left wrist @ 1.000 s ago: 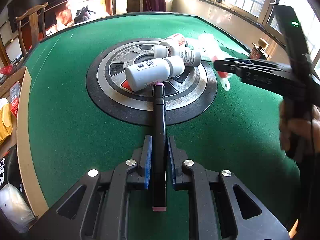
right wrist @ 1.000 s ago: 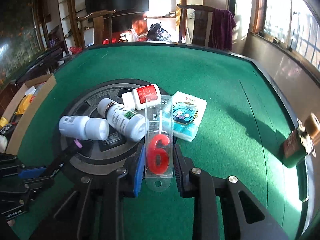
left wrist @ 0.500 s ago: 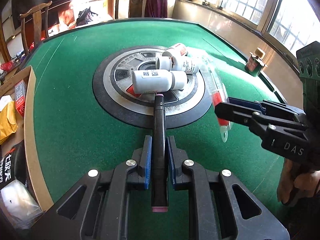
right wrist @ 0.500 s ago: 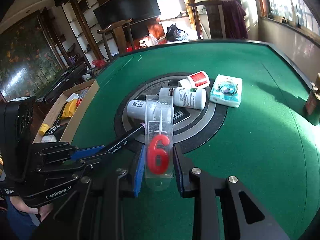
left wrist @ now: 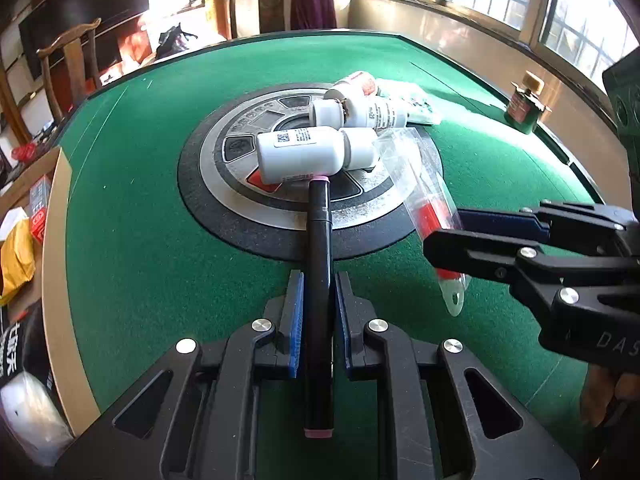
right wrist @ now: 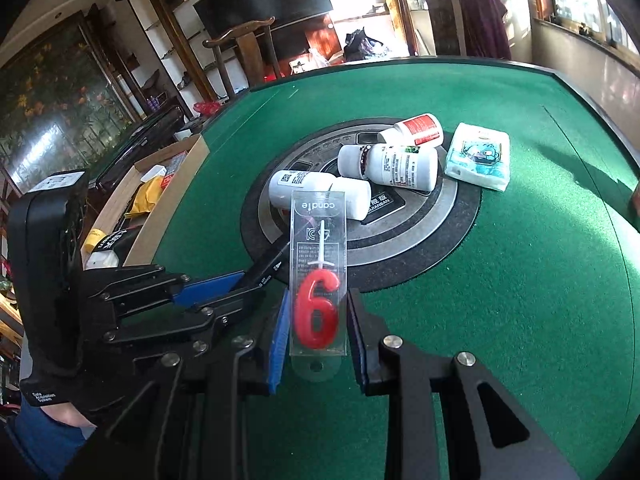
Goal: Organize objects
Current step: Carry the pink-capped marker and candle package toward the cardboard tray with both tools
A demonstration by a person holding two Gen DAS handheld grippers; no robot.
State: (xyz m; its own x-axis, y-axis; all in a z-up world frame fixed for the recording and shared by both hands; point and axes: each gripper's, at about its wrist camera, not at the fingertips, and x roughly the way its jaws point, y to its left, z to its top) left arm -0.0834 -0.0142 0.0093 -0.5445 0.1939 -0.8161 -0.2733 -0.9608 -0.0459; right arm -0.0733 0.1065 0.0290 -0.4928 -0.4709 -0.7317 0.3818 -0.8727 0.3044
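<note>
My left gripper (left wrist: 317, 284) is shut on a black marker (left wrist: 319, 264) with pink ends, held above the green table. Its far tip is close to a white bottle (left wrist: 308, 155) lying on the round centre plate (left wrist: 240, 216). My right gripper (right wrist: 318, 308) is shut on a clear candle pack (right wrist: 319, 276) with a red number 6. It also shows in the left wrist view (left wrist: 424, 196), held by the right gripper (left wrist: 452, 228). The left gripper (right wrist: 240, 284) with the marker (right wrist: 272, 258) shows at the left of the right wrist view.
Three white bottles (right wrist: 390, 166) lie on the centre plate, one with a red label (right wrist: 418, 130). A tissue pack (right wrist: 480, 156) lies on the plate's right edge. A green bottle (left wrist: 524, 106) stands at the table's right rim. A cardboard box (right wrist: 160, 196) of items stands left of the table.
Both grippers have pulled back from the centre plate, still holding the marker and the candle pack. The right gripper has come nearer to the left one.
</note>
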